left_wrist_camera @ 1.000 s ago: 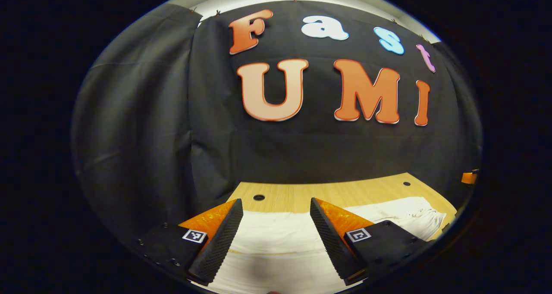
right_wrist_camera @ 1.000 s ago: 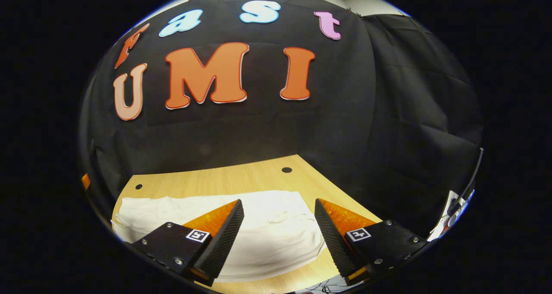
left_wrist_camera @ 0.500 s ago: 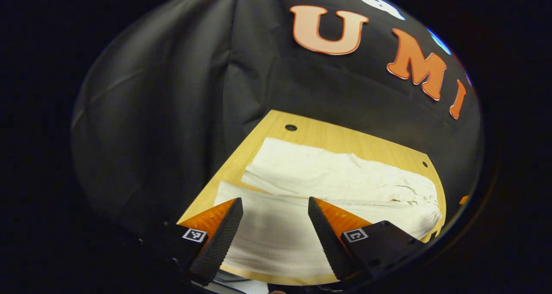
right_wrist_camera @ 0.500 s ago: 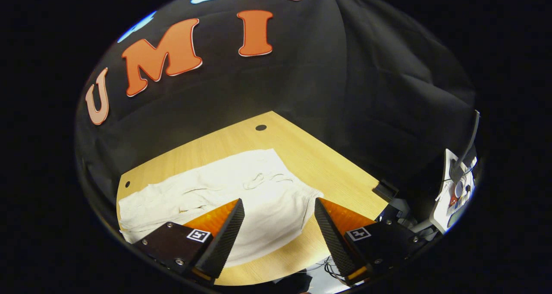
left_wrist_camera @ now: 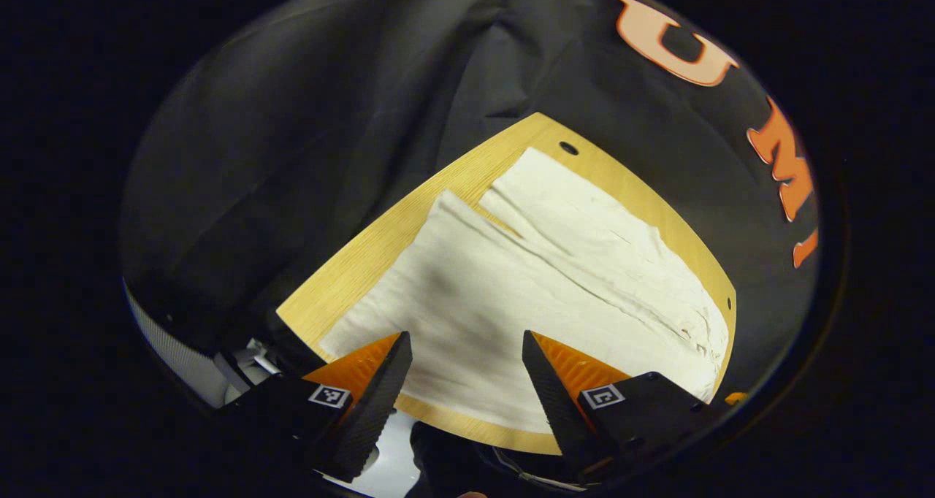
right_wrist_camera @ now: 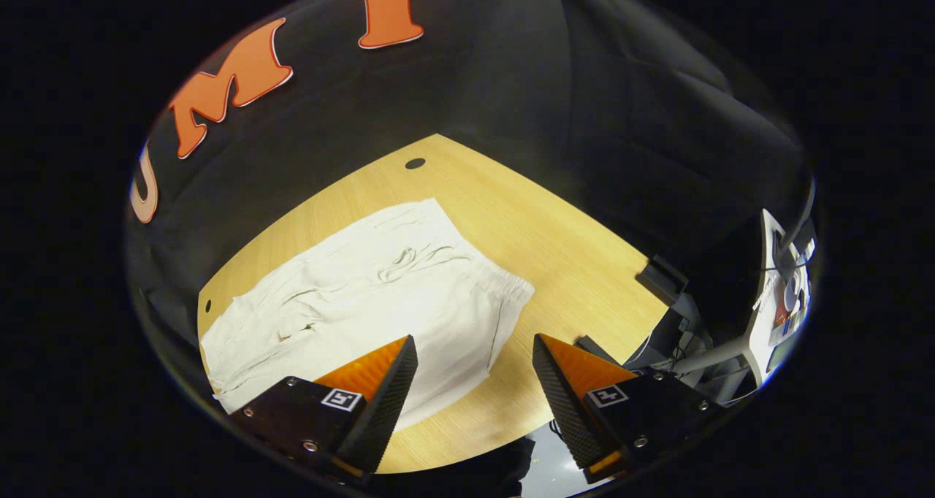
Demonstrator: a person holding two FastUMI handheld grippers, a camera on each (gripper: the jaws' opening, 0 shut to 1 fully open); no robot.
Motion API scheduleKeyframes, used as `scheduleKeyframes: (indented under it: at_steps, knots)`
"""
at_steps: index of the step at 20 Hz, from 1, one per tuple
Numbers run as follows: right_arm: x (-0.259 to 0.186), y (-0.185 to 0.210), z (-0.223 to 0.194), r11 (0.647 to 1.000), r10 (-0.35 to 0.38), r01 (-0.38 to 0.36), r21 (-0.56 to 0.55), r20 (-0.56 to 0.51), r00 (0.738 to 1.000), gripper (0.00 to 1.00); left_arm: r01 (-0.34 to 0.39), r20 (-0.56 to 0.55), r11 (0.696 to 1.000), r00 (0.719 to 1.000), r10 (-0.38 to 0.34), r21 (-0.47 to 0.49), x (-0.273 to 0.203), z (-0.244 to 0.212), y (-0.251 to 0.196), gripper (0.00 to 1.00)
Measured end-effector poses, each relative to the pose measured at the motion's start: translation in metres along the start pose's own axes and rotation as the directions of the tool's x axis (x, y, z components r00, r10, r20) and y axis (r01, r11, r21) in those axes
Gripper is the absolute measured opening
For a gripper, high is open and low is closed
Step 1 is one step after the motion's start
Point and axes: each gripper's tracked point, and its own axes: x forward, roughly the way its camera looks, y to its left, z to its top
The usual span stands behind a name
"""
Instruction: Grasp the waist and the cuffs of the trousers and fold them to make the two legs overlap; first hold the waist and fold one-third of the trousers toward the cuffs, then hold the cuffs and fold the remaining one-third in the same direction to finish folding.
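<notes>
Dim booth, sharp focus, fisheye-warped edges

Wooden table [right_wrist_camera: 555, 250] with white trousers [right_wrist_camera: 380, 301] spread flat

The trousers [right_wrist_camera: 365, 301] lie flat on the table [right_wrist_camera: 540, 242], a low, soft cover that leaves the air above them free. In the right gripper view, bare wood runs beside the waist end of the trousers to the table's far corner and near edge, with room to pass. In the left gripper view, a narrow strip of bare table [left_wrist_camera: 350, 264] borders the trousers [left_wrist_camera: 526, 286] at the cuff end. The booth cloth [left_wrist_camera: 307, 133] hangs close behind the table. Past the table's waist-side edge stand dark brackets [right_wrist_camera: 657, 279] and a cluttered stand [right_wrist_camera: 778, 301].
</notes>
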Motion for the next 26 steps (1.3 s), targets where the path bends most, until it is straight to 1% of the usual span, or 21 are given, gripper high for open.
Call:
scheduleKeyframes:
  at_steps: [3,6,8,11,13,15,17,20,21,22,24,26]
  knots:
    - [0.010,-0.002,-0.006,1.000,0.010,-0.009,0.026,-0.045,0.999,0.94,0.000,-0.039,0.993,0.999,-0.005,-0.121,0.012,-0.012,0.026,0.99]
    - [0.018,-0.006,-0.010,0.999,0.014,-0.012,0.035,-0.067,0.998,0.94,-0.016,-0.081,0.976,0.997,-0.002,-0.216,0.015,-0.022,0.048,1.00]
    - [0.023,-0.006,-0.015,0.999,0.016,-0.012,0.042,-0.086,0.996,0.94,-0.025,-0.092,0.966,0.996,0.001,-0.258,0.020,-0.027,0.058,0.99]
    - [0.029,-0.004,-0.021,0.999,0.024,-0.019,0.047,-0.113,0.993,0.95,-0.015,-0.114,0.943,0.993,-0.025,-0.332,0.025,-0.029,0.062,1.00]
    - [0.031,-0.001,-0.023,0.998,0.031,-0.025,0.053,-0.122,0.992,0.94,-0.017,-0.135,0.926,0.990,-0.037,-0.377,0.027,-0.034,0.064,0.98]
    - [0.034,0.000,-0.023,0.998,0.035,-0.028,0.060,-0.124,0.992,0.94,-0.015,-0.135,0.912,0.990,-0.044,-0.409,0.028,-0.033,0.065,1.00]
    - [0.035,-0.003,-0.023,0.997,0.034,-0.025,0.069,-0.131,0.991,0.94,-0.004,-0.132,0.901,0.989,-0.060,-0.434,0.028,-0.031,0.067,0.96]
    - [0.041,-0.004,-0.023,0.996,0.036,-0.025,0.082,-0.134,0.990,0.94,0.018,-0.110,0.881,0.991,-0.079,-0.473,0.037,-0.021,0.068,0.95]
    - [0.042,-0.005,-0.023,0.996,0.034,-0.022,0.086,-0.139,0.990,0.94,0.027,-0.100,0.873,0.991,-0.086,-0.486,0.038,-0.015,0.066,0.93]
    - [0.043,-0.004,-0.025,0.996,0.038,-0.025,0.089,-0.146,0.989,0.94,0.033,-0.094,0.867,0.991,-0.091,-0.498,0.040,-0.011,0.065,0.93]
    - [0.045,-0.003,-0.028,0.995,0.043,-0.028,0.100,-0.154,0.987,0.95,0.050,-0.078,0.856,0.992,-0.104,-0.514,0.046,-0.005,0.063,0.84]
    - [0.047,-0.007,-0.030,0.993,0.038,-0.020,0.113,-0.158,0.987,0.94,0.079,-0.056,0.852,0.990,-0.126,-0.517,0.052,0.004,0.058,0.70]
